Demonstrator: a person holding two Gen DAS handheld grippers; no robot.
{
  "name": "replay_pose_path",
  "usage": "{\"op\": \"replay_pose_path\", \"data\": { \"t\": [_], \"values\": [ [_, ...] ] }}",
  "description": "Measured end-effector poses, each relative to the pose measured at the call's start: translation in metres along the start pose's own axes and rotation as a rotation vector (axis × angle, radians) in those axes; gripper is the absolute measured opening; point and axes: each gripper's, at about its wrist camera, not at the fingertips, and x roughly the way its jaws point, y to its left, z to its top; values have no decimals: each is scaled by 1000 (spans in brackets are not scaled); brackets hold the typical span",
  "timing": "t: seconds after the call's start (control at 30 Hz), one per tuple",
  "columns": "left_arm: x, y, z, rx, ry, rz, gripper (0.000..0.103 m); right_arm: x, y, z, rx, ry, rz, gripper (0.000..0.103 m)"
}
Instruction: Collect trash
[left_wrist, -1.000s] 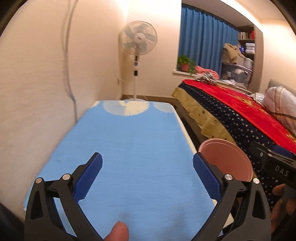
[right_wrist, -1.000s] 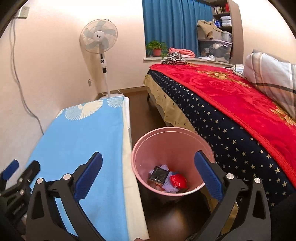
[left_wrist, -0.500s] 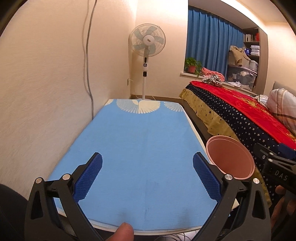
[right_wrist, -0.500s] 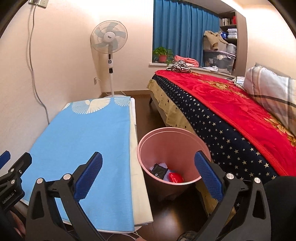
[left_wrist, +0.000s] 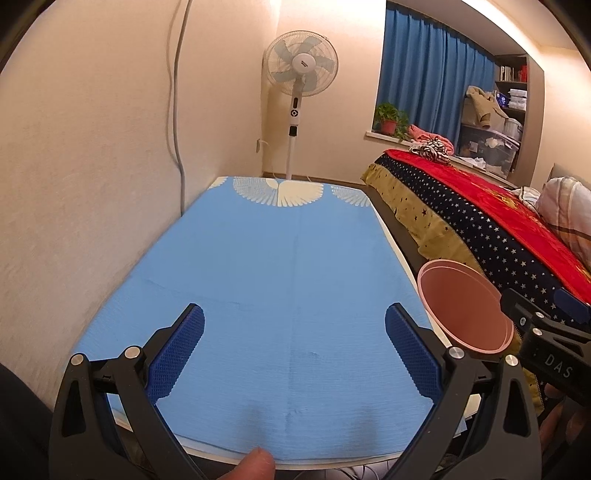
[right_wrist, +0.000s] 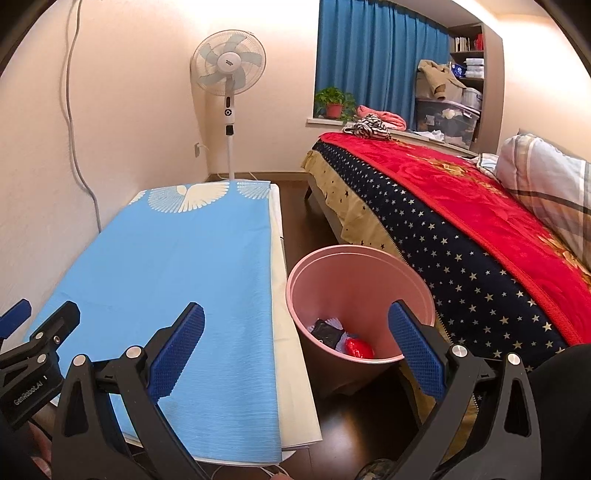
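Observation:
A pink trash bin (right_wrist: 360, 295) stands on the dark floor between the table and the bed; it also shows in the left wrist view (left_wrist: 466, 308). Inside it lie a red wrapper (right_wrist: 357, 348), a black packet (right_wrist: 325, 331) and pale scraps. My left gripper (left_wrist: 294, 339) is open and empty above the near end of the table's blue cloth (left_wrist: 280, 280). My right gripper (right_wrist: 295, 339) is open and empty, held above the table's right edge and the bin's near rim. No trash shows on the blue cloth.
The table (right_wrist: 284, 332) runs along the left wall. A bed with a red and starry blanket (right_wrist: 461, 229) fills the right. A standing fan (right_wrist: 228, 77) is at the far wall. A cable (left_wrist: 177, 110) hangs down the wall.
Both grippers have drawn back and risen, so more of the table's near end and the floor shows. Both stay open and empty.

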Motion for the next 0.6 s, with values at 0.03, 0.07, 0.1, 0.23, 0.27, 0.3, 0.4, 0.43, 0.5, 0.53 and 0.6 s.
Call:
{"op": "replay_pose_path", "data": {
  "t": [0.03,0.07,0.1,0.23,0.27,0.3,0.4,0.43,0.5,0.53,0.6],
  "values": [
    [0,-1,0,3,0,0,95,0,0,0,1,0,1,98],
    [0,-2,0,5,-2,-2,95,0,0,0,3,-3,2,98],
    [0,-2,-1,7,-3,-3,95,-1,0,0,2,-7,1,98],
    [1,-3,-1,1,2,-4,95,0,1,0,-1,-8,-2,98],
    [1,-3,-2,0,3,-4,95,0,1,0,0,-9,-3,98],
    [2,-3,-2,0,5,-4,95,0,1,0,2,-10,-3,98],
    [2,-3,-2,1,6,-6,95,0,1,1,1,-12,-4,98],
    [2,-3,-3,1,7,-6,95,0,1,1,0,-12,-4,98],
    [2,-3,-3,0,7,-6,95,1,1,1,0,-11,-2,98],
    [2,-3,-3,1,7,-5,95,0,1,1,-2,-11,-3,98],
    [2,-3,-3,1,5,-5,95,0,1,2,-6,-9,-2,98]
  ]
}}
